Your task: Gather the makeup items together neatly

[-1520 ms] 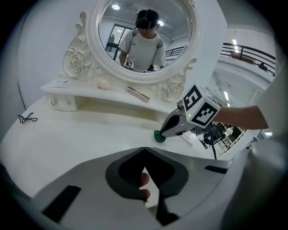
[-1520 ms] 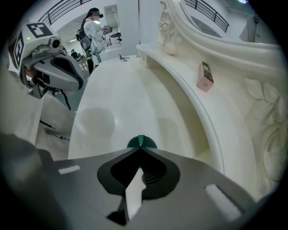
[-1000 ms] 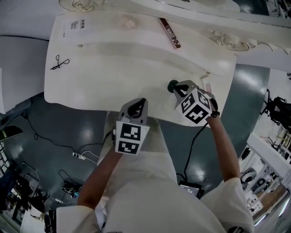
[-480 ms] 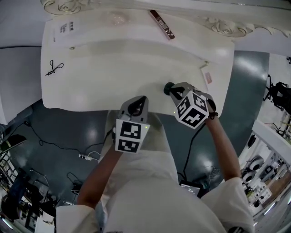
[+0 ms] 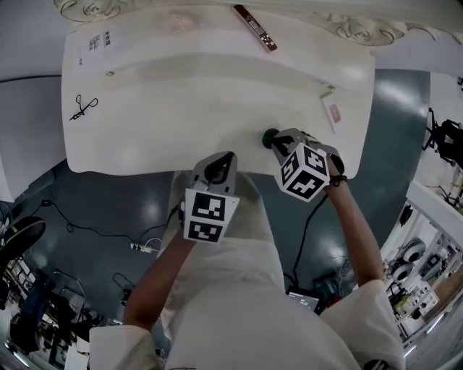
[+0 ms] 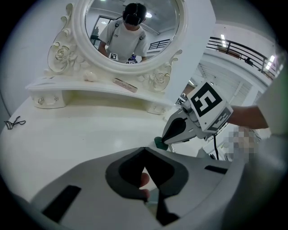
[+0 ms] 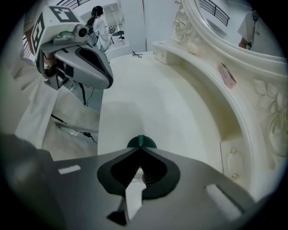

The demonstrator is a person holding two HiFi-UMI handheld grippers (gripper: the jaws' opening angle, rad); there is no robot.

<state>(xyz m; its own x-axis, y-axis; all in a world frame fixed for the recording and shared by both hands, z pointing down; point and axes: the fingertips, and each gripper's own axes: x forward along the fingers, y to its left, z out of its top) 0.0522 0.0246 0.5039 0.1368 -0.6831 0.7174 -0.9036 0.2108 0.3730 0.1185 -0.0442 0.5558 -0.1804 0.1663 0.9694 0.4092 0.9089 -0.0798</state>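
A small dark green round item (image 5: pixel 271 135) sits at the tip of my right gripper (image 5: pixel 277 139), which is shut on it just above the white dressing table (image 5: pixel 181 108), near its front right. In the right gripper view the green item (image 7: pixel 141 142) shows just past the closed jaws. My left gripper (image 5: pixel 223 157) hovers shut at the table's front edge with nothing in it. A brown makeup stick (image 5: pixel 255 27) lies on the back shelf. A pink-and-white item (image 5: pixel 331 112) lies at the right edge. A black eyelash curler (image 5: pixel 83 108) lies far left.
A carved oval mirror (image 6: pixel 135 31) stands behind the shelf. A small pale round thing (image 5: pixel 177 22) and a printed label (image 5: pixel 98 41) are on the back shelf. Cables and gear lie on the dark floor (image 5: pixel 87 209) around the table.
My right gripper, still shut on the green item, has drifted away from the pink-and-white item toward the table's front. The left gripper has stayed put.
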